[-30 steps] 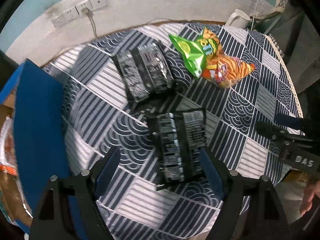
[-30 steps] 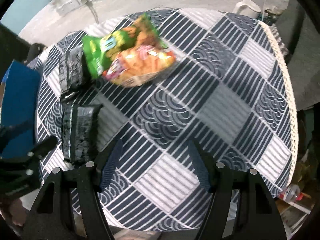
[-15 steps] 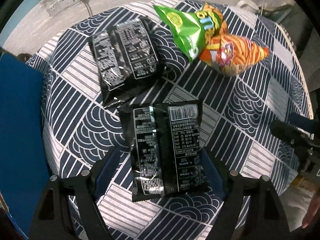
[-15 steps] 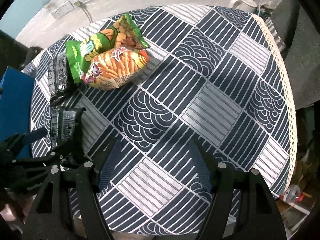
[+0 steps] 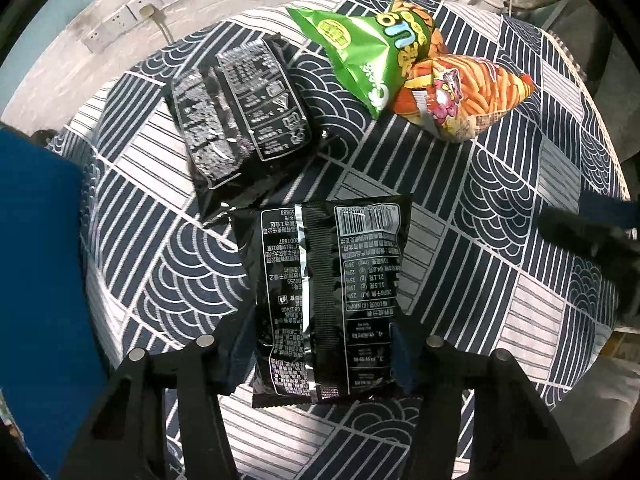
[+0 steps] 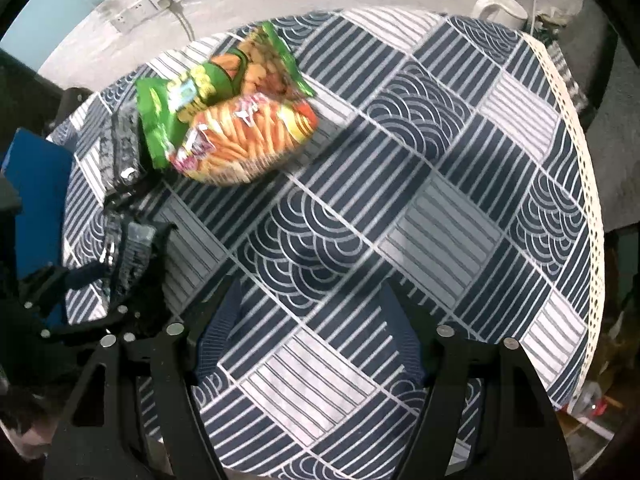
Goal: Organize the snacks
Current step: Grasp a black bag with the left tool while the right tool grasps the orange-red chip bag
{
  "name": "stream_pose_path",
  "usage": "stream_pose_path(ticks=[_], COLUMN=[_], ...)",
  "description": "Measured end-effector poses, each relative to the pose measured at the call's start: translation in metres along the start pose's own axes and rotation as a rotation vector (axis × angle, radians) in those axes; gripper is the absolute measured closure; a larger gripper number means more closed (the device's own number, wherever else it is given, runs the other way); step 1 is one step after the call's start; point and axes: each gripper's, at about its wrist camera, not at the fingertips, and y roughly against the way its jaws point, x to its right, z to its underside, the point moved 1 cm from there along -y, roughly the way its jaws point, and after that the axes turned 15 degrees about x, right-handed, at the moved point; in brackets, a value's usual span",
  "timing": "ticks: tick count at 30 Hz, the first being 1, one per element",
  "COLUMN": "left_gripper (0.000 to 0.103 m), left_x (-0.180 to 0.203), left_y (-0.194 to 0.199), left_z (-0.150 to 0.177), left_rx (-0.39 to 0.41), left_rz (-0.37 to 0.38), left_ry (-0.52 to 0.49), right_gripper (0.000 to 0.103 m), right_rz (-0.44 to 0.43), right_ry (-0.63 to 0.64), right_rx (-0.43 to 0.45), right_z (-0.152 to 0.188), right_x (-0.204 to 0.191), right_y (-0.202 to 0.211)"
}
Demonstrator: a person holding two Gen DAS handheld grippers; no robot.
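Observation:
Two black snack packets lie on the patterned tablecloth. The near black packet lies between the open fingers of my left gripper, its lower part between the pads. The far black packet lies behind it. A green bag and an orange stick-snack bag lie at the back right, overlapping. In the right wrist view my right gripper is open and empty over bare cloth, with the orange bag and green bag far ahead to the left.
A blue box stands at the table's left edge. A white kettle sits at the back right. A wall with sockets lies behind the table. The table's lace edge curves down the right. My right gripper shows at the left wrist view's right side.
My left gripper has come down and forward onto the near black packet, which now lies between its fingers. My right gripper has moved closer to the orange and green bags.

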Motion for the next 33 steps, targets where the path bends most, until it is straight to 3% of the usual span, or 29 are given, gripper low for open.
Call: stream_pose_path(ticks=[4, 11, 18, 24, 30, 33], left_gripper=[0.045, 0.045, 0.045, 0.045, 0.045, 0.045], left_x=[-0.008, -0.029, -0.061, -0.065, -0.064, -0.066], left_y=[0.016, 0.039, 0.044, 0.04, 0.032, 0.028], left_z=[-0.006, -0.024, -0.036, -0.033, -0.035, -0.035], left_rx=[0.027, 0.069, 0.09, 0.075, 0.053, 0.041], left_rz=[0.002, 0.016, 0.0, 0.012, 0.02, 0.023], left_ry=[0.006, 0.039, 0.087, 0.106, 0.096, 0.091], right_gripper=[0.024, 0.024, 0.022, 0.022, 0.021, 0.021], right_rz=[-0.032, -0.007, 0.014, 0.008, -0.004, 0.05], right_ry=[0.002, 0.085, 0.216, 0.359, 0.407, 0.436], right_rx=[0.017, 0.032, 0.031, -0.011, -0.055, -0.066], right_z=[-0.02, -0.055, -0.067, -0.068, -0.062, -0.06], right_x=[-0.011, -0.039, -0.055, -0.069, -0.074, -0.074], right_y=[0.007, -0.002, -0.013, -0.039, -0.065, -0.078])
